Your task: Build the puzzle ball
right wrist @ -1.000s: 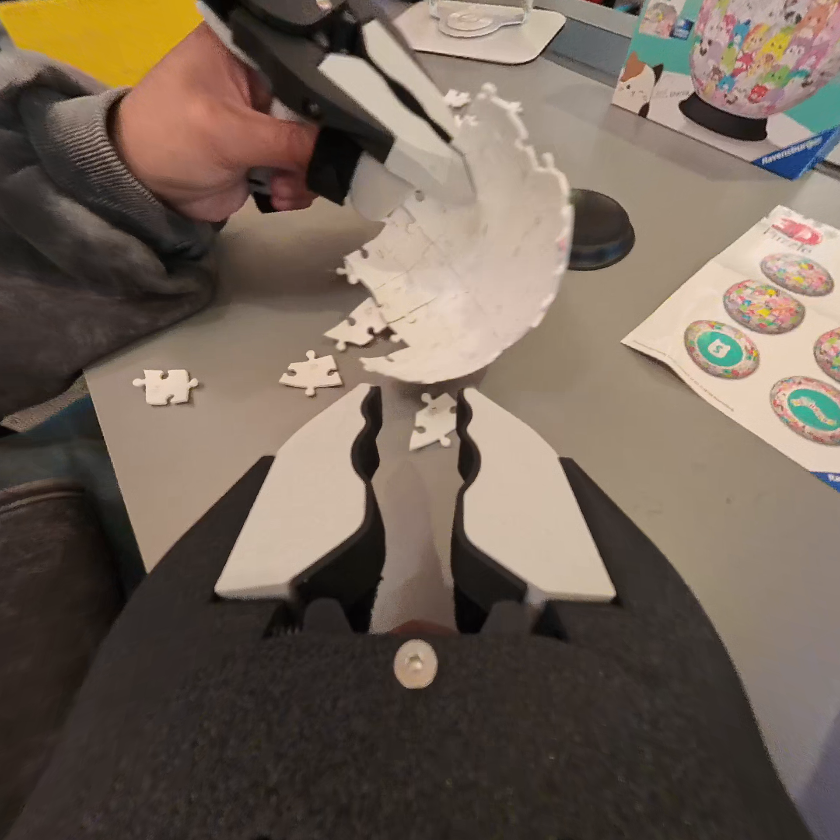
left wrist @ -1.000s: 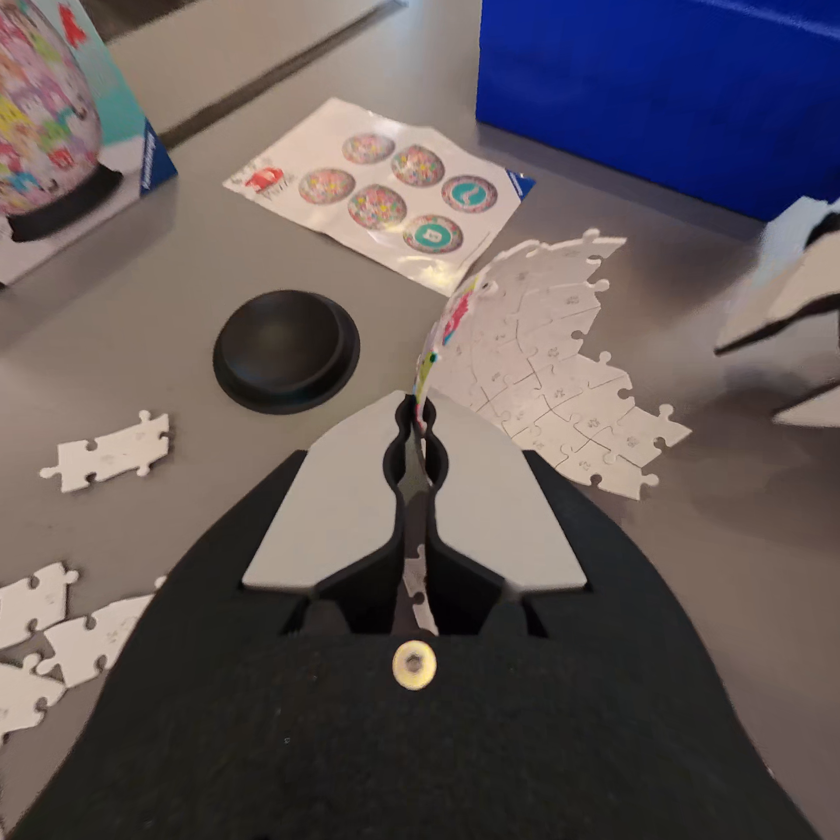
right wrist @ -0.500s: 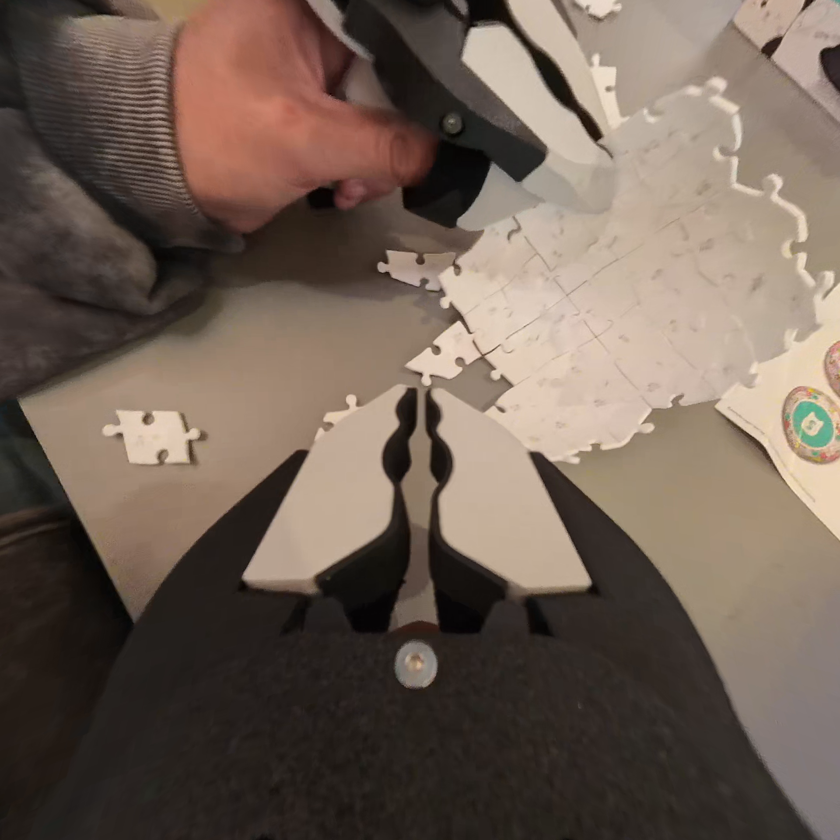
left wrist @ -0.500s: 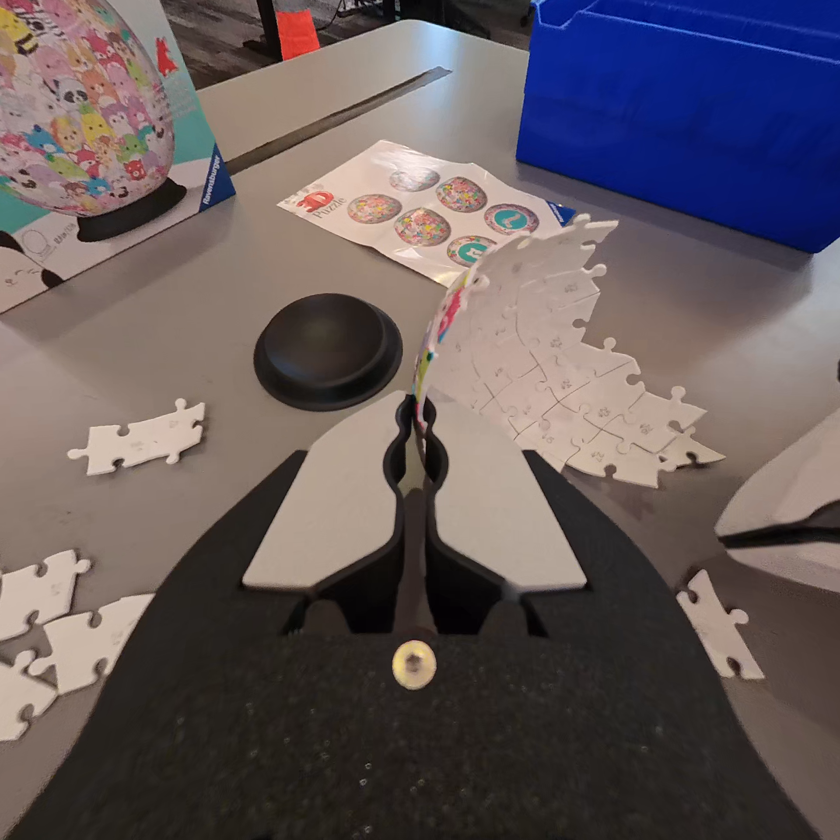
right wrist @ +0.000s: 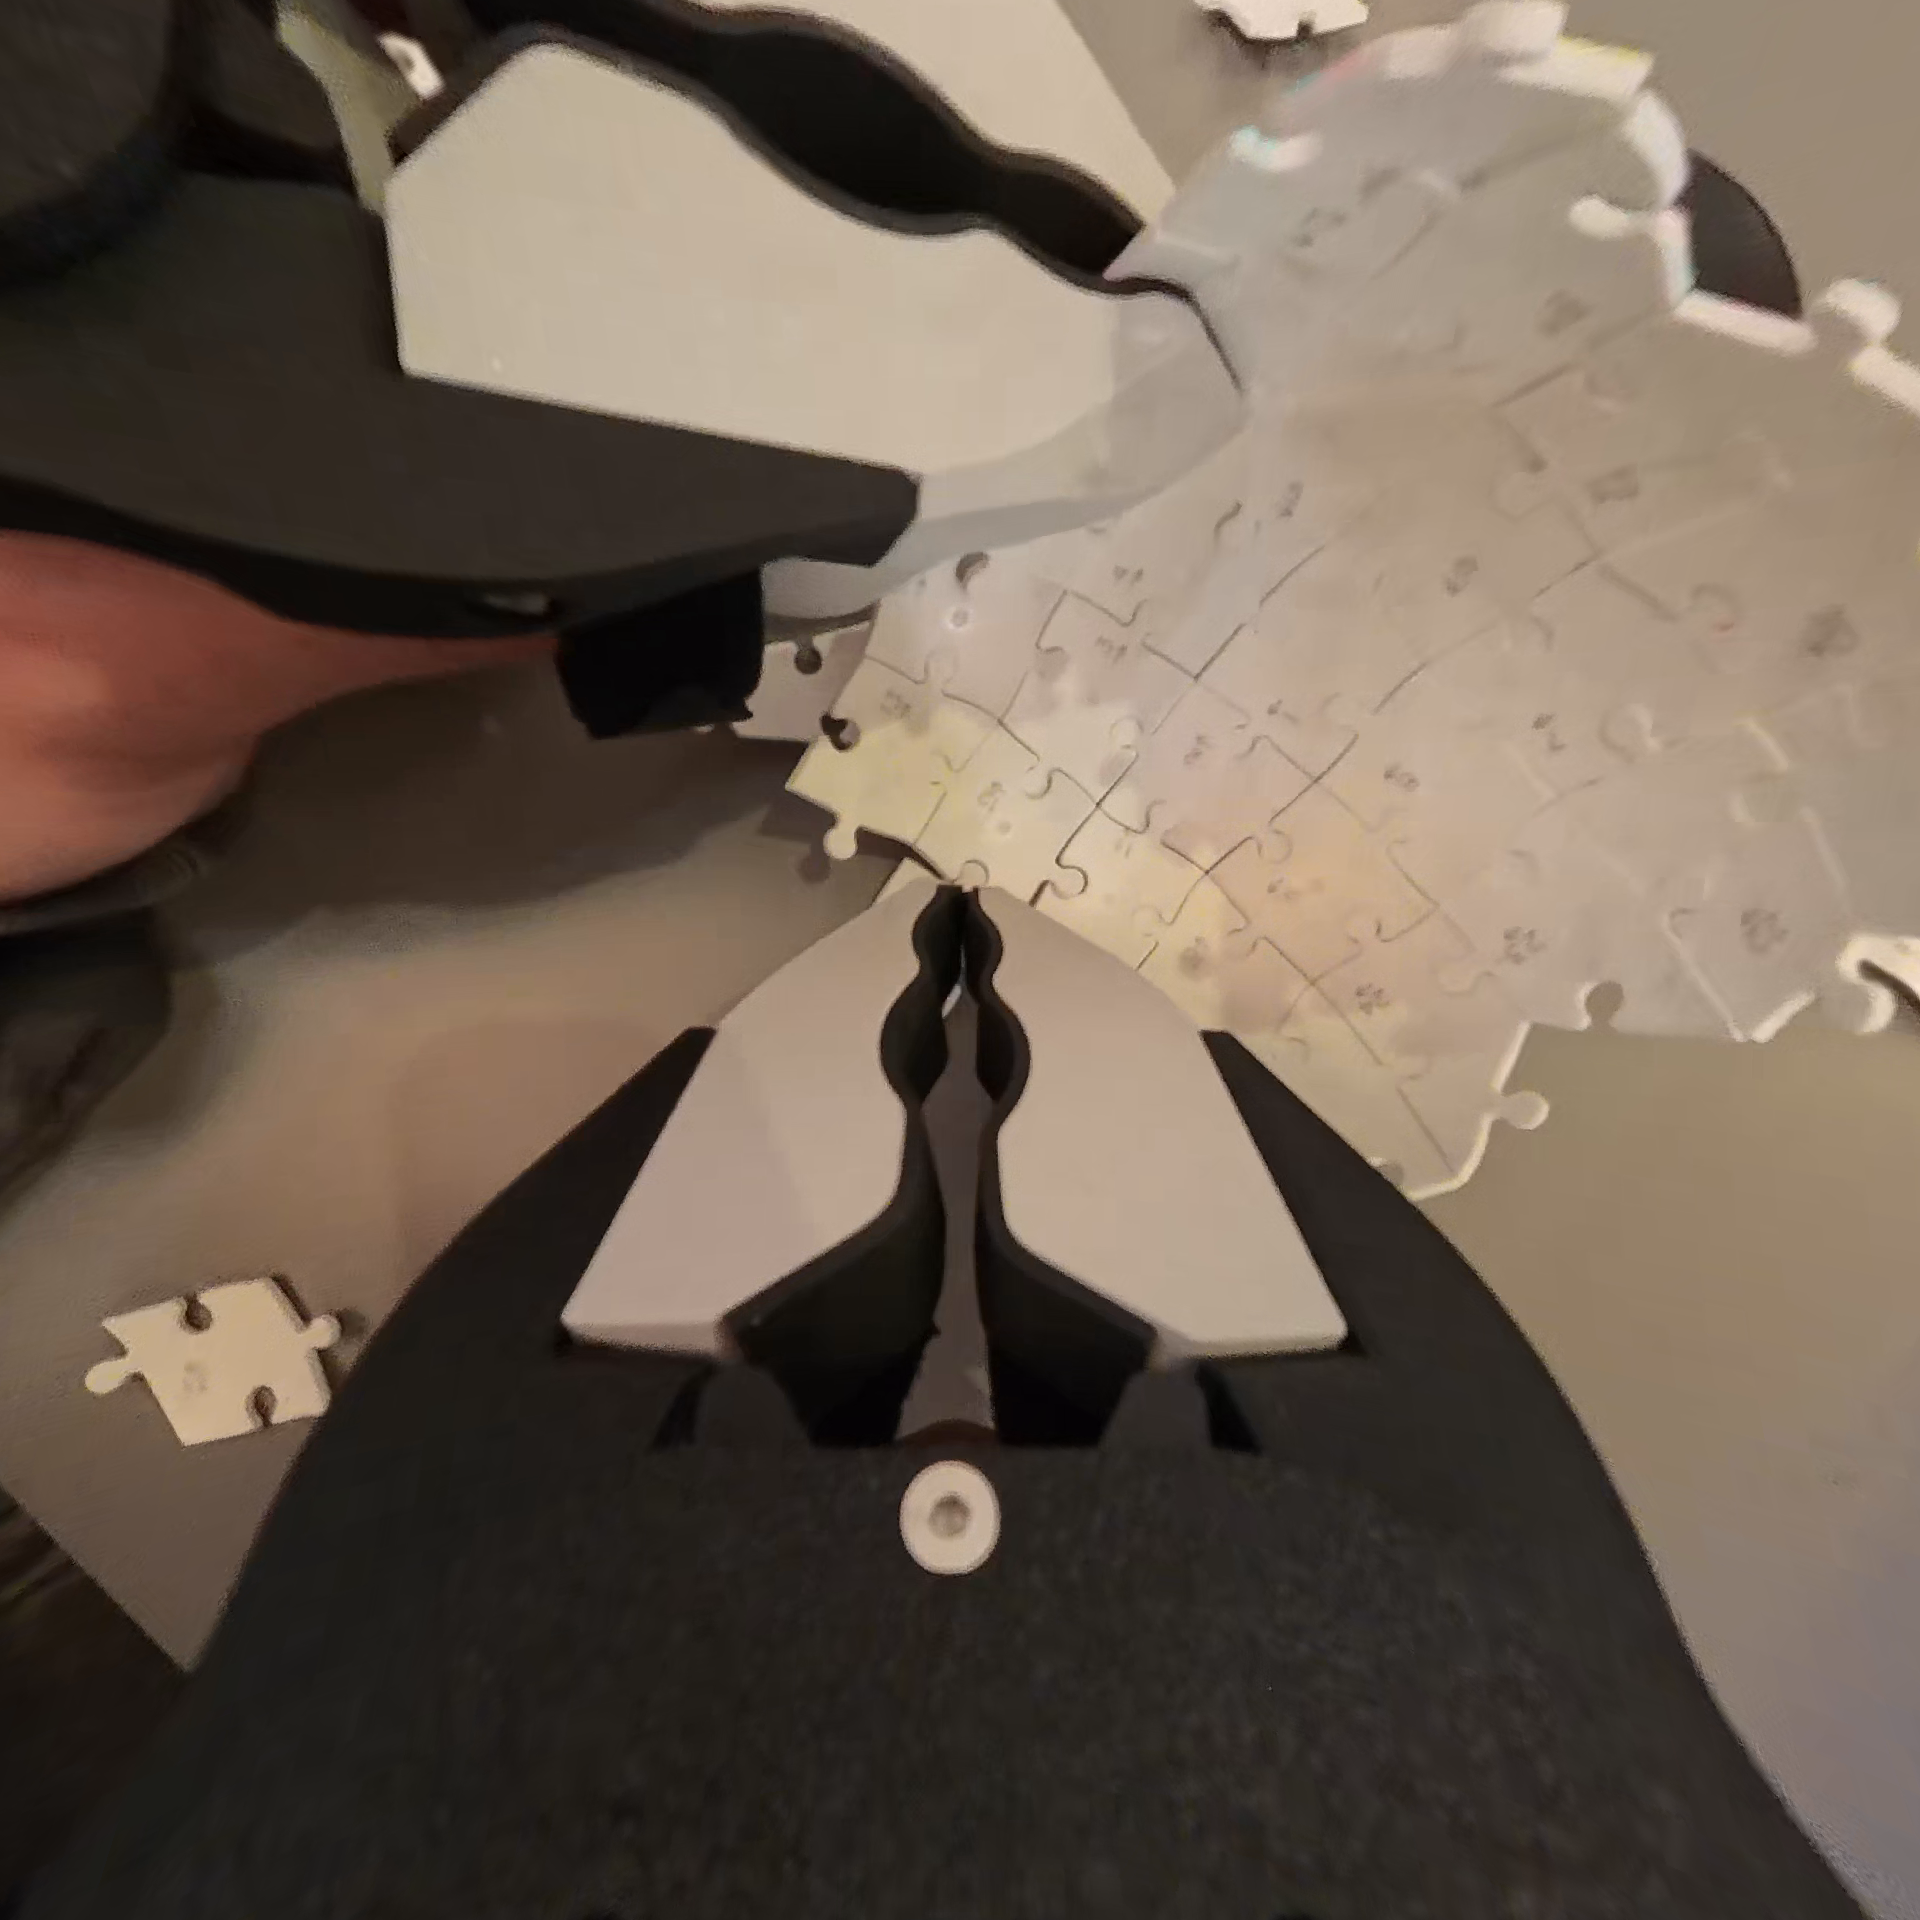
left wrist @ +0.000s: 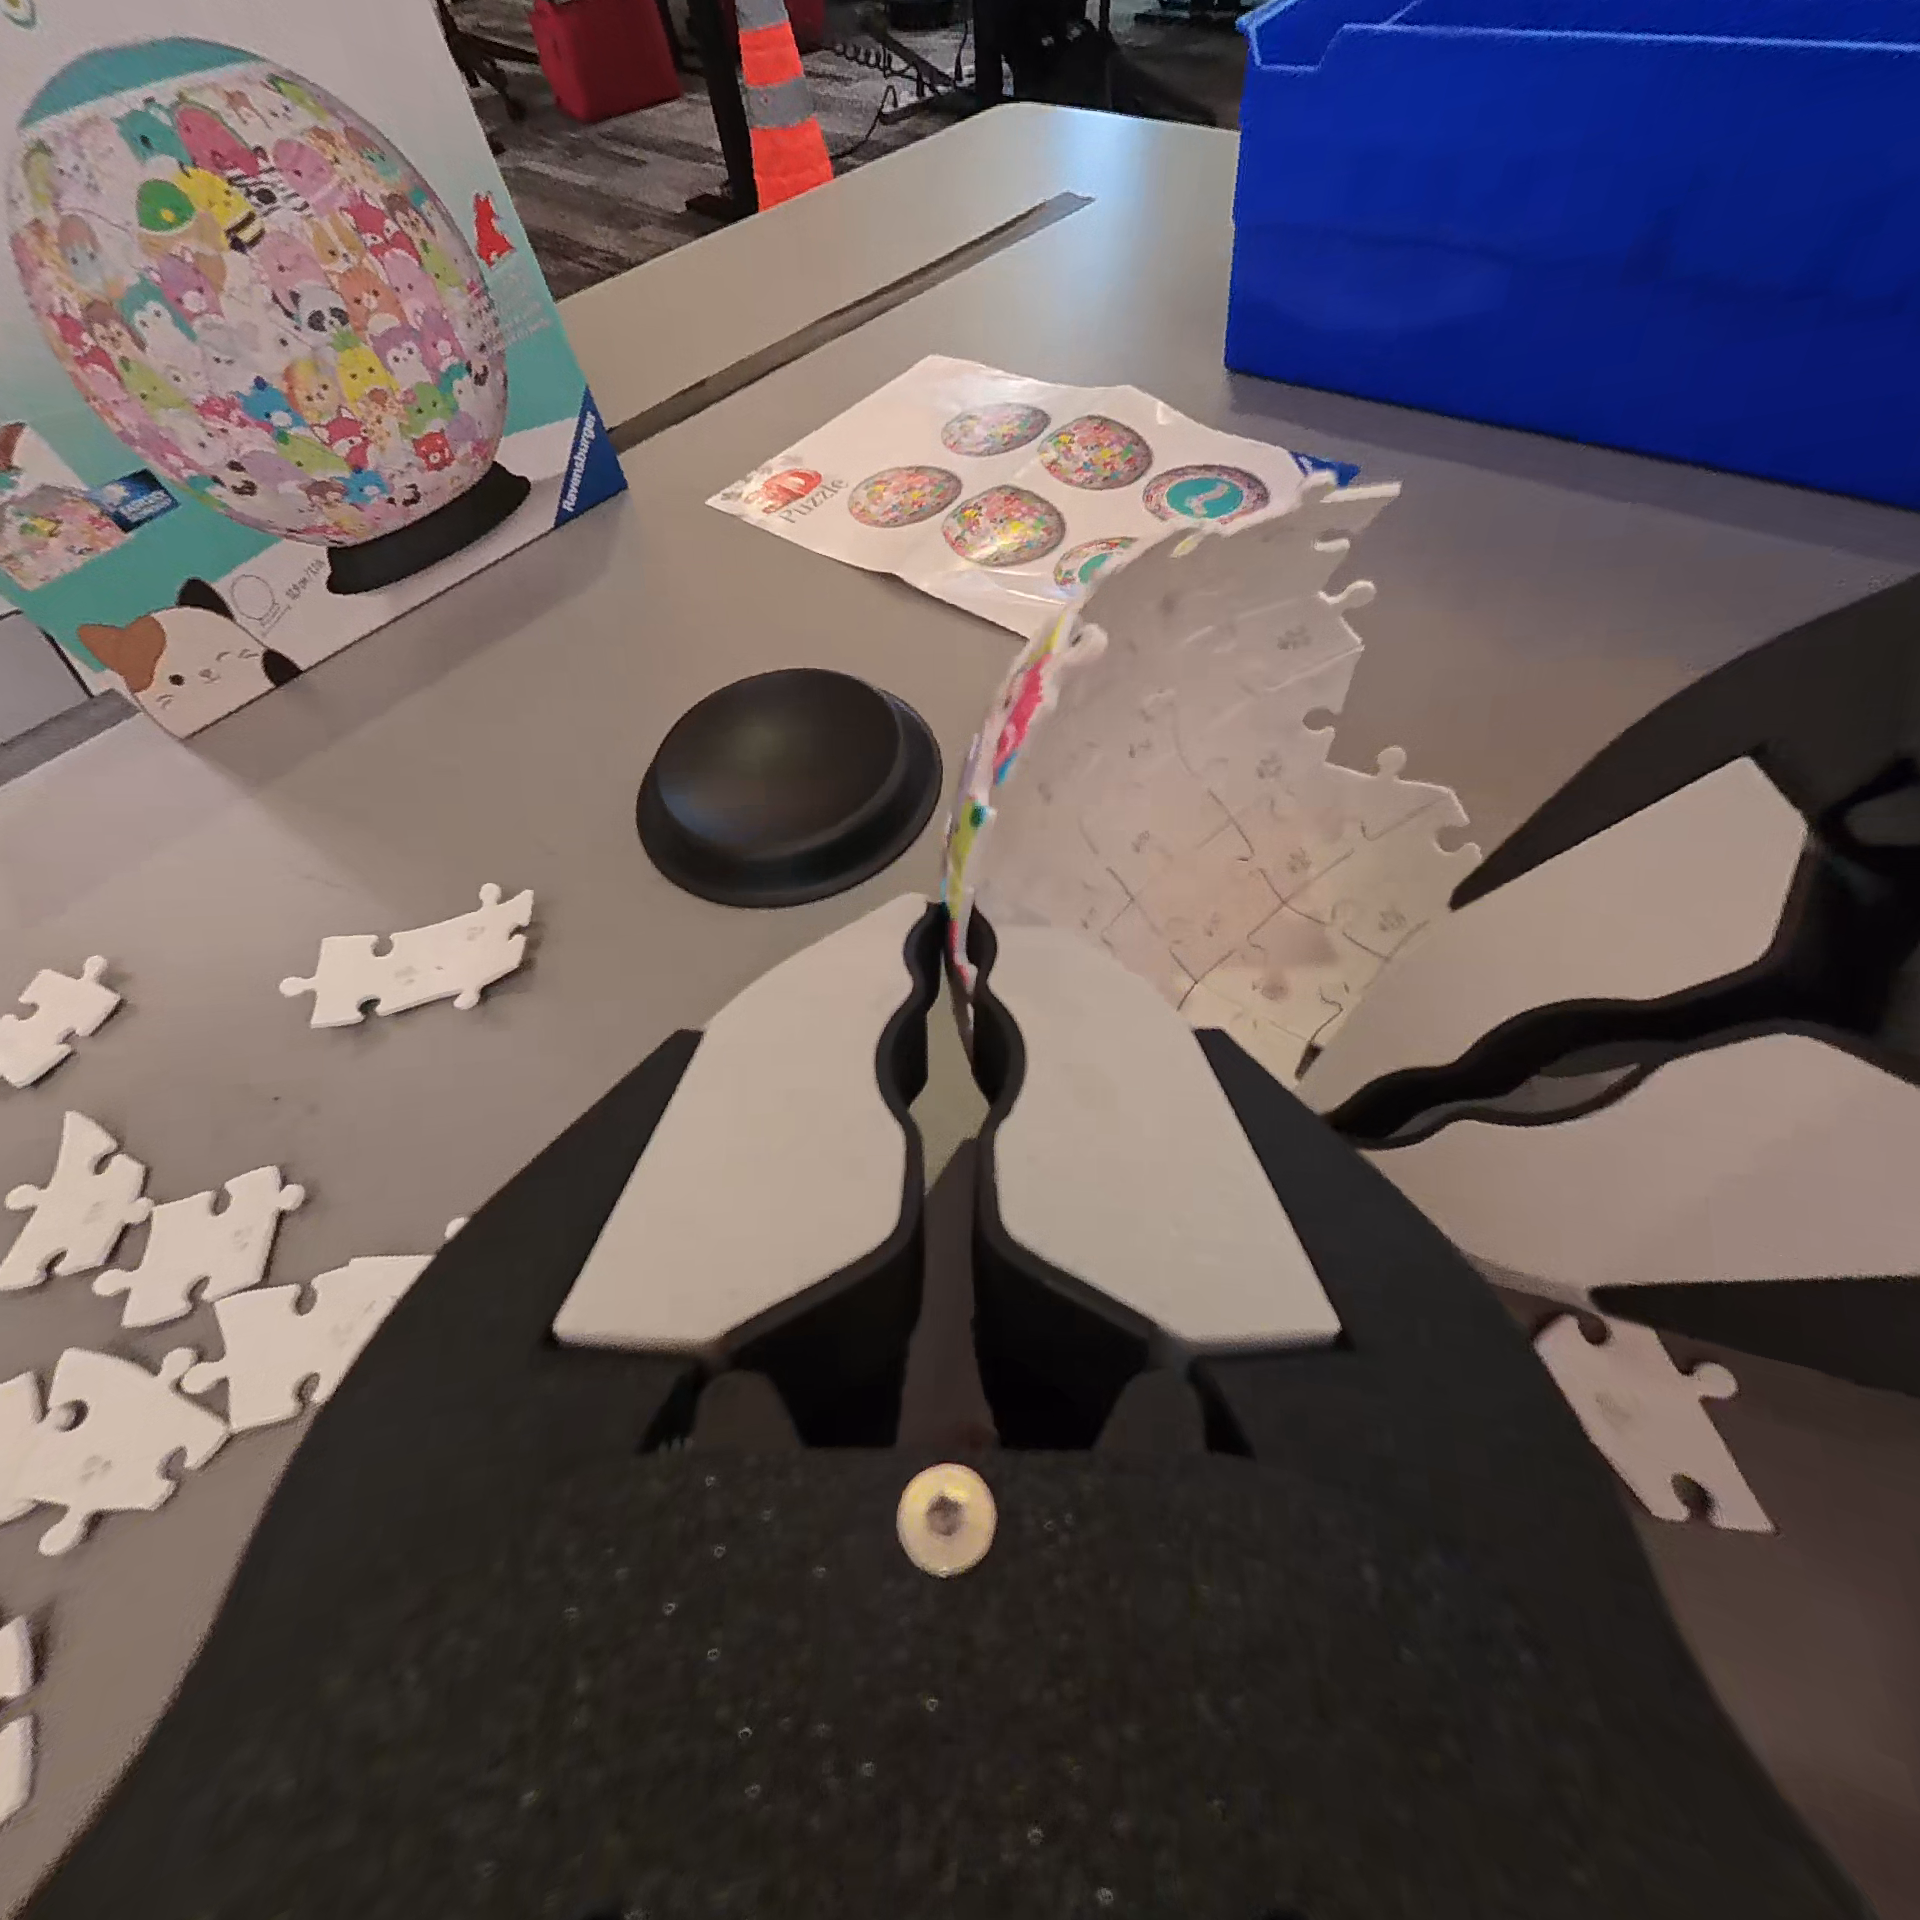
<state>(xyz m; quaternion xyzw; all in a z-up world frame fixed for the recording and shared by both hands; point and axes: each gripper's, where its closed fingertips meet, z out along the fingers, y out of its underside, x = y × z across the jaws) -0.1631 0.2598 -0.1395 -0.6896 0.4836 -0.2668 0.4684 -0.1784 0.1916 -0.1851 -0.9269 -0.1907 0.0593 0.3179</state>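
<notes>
My left gripper (left wrist: 956, 925) is shut on the rim of a curved shell of joined puzzle pieces (left wrist: 1195, 779). The shell is white inside and coloured outside, and I hold it upright above the grey table (left wrist: 520, 727). In the right wrist view the shell (right wrist: 1455, 675) fills the upper right, with the left gripper (right wrist: 1122, 265) clamped on its top edge. My right gripper (right wrist: 961, 914) is shut, with its tips right at the shell's lower edge. It also shows at the right of the left wrist view (left wrist: 1320, 1091). The black round stand (left wrist: 784, 779) sits just beyond the shell.
Loose white pieces (left wrist: 416, 966) lie at the left, one (left wrist: 1652, 1423) lies under the right gripper and one (right wrist: 218, 1361) near the table's edge. The puzzle box (left wrist: 260, 343), a leaflet (left wrist: 997, 488) and a blue bin (left wrist: 1579, 229) stand farther back. A hand (right wrist: 156, 727) holds the left gripper. Tip to tip, the grippers are about 8 cm apart.
My right gripper's fingers have closed from open and moved up to the shell's lower edge. My left gripper has kept its grip and turned the shell toward the right gripper.
</notes>
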